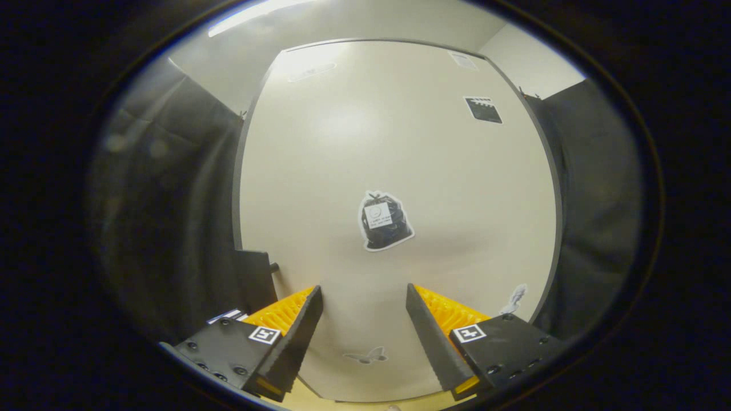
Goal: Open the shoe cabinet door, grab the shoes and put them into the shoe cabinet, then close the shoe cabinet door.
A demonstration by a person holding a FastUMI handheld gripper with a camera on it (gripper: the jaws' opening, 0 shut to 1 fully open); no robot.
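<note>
Your tongs (364, 297) gape with nothing between them, squared up close to the shut cabinet door (400, 160), whose handle (273, 266) sits left.

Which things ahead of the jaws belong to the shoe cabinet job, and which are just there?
For the job:
- shoe cabinet door, shut, pale panel facing the camera
- gripper, jaws open and empty, close to the door

Just there:
- bag sticker on the door beyond the jaws
- butterfly sticker between the jaws
- dark label high on the door
</note>
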